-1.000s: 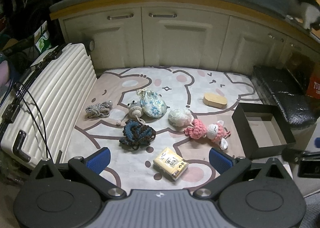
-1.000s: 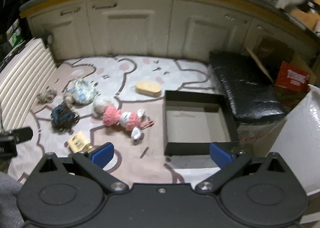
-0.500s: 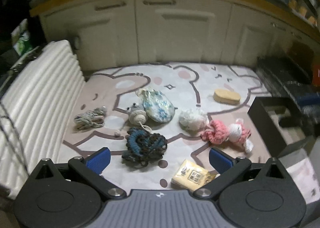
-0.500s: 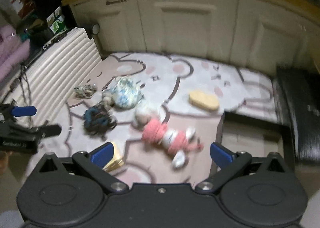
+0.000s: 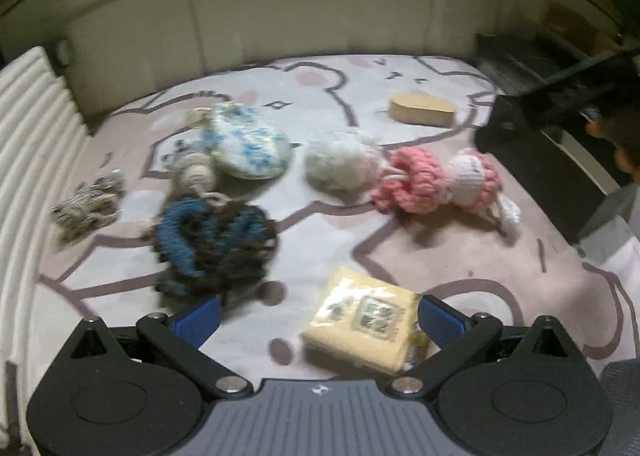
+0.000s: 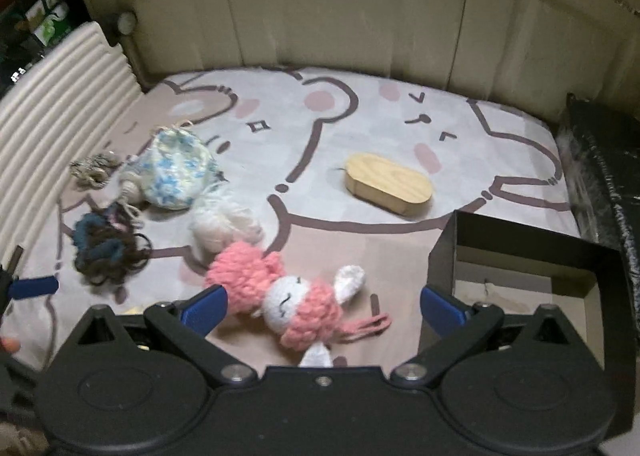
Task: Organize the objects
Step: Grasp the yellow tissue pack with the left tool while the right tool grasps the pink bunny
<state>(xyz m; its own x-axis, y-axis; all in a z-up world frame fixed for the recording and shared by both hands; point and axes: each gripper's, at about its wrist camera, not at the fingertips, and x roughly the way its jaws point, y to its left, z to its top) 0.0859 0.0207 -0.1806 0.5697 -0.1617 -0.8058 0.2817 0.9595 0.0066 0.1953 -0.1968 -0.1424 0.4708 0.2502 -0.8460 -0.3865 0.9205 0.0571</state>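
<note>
Both hand-held grippers spread wide, low over the mat, nothing pinched yet.

Left hand-held gripper: jaws apart, the yellow tissue pack lies between them, just beside the right finger; the dark blue yarn bundle is just ahead of the left finger. Right hand-held gripper: jaws apart w/ the pink-white knitted doll between them. The black box is open and near, to the right. Farther: white pompom, floral pouch, wooden block, all loose on the bear-print mat. Risks, as I judge: the pack sits off-centre, so closing may push it away, not grip it; the doll's thin pink strings may snag on the box wall; soft yarn can slip from a shallow pinch. Left view is blurred, so exact contact is unclear.
</note>
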